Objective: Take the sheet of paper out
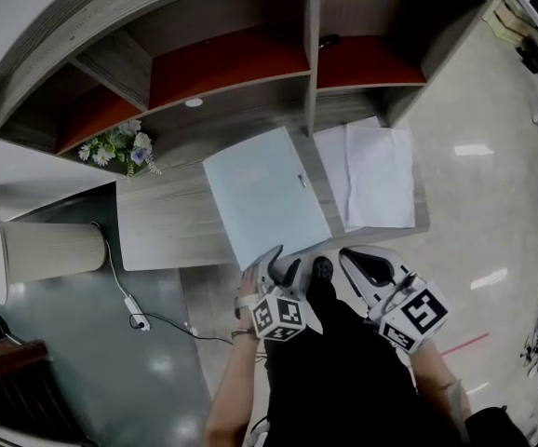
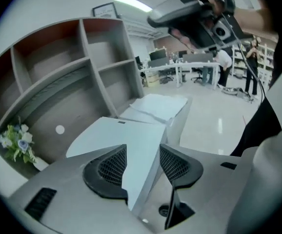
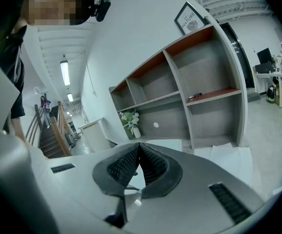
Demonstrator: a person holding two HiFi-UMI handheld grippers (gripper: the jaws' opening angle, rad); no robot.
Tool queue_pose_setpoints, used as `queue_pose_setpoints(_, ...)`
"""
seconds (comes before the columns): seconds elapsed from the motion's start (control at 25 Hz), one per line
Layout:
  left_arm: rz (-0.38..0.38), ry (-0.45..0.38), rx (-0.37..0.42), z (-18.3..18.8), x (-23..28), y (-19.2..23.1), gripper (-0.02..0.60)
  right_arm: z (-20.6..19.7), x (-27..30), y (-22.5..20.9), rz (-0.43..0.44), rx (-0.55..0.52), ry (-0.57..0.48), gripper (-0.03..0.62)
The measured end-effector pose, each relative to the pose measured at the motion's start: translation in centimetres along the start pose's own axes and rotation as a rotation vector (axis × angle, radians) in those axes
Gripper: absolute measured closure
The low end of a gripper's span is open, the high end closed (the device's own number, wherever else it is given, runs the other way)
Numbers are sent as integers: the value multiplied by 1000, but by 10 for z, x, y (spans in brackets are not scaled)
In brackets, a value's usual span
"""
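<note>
Nearest me, the left gripper (image 2: 143,152) gapes astride the folder's (image 1: 264,194) near edge without pressing on it. The right gripper (image 3: 138,147) is clenched on nothing. Beyond, white sheets (image 1: 373,175) lie on the desk (image 1: 157,226) beside the folder. They look light and floppy and would crease easily, so they are best pinched at a free corner.

White paper sheets (image 1: 373,177) lie flat just right of closed pale-blue folder (image 1: 264,194)
</note>
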State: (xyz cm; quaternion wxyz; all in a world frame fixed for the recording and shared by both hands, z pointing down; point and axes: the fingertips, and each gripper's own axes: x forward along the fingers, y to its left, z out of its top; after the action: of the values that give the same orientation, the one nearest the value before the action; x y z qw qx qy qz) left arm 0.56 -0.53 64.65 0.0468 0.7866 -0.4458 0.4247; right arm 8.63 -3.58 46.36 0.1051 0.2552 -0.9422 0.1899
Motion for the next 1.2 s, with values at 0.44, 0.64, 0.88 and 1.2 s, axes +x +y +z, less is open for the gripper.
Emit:
queue_pose_setpoints(0.44, -25, 64, 217, -15, 43, -12, 371, -21, 6, -9, -34, 40, 37, 580)
queue_pose_setpoints(0.64, -11, 80, 258, -20, 48, -12, 373, -25, 8, -11, -42, 48, 42, 582)
queue_pose_setpoints(0.88, -3, 71, 221, -17, 47, -8, 382, -25, 8, -10, -36, 54, 40, 581)
queue_pose_setpoints(1.2, -12, 50, 168, -12, 41, -12, 451, -24, 7, -9, -20, 70, 31, 582)
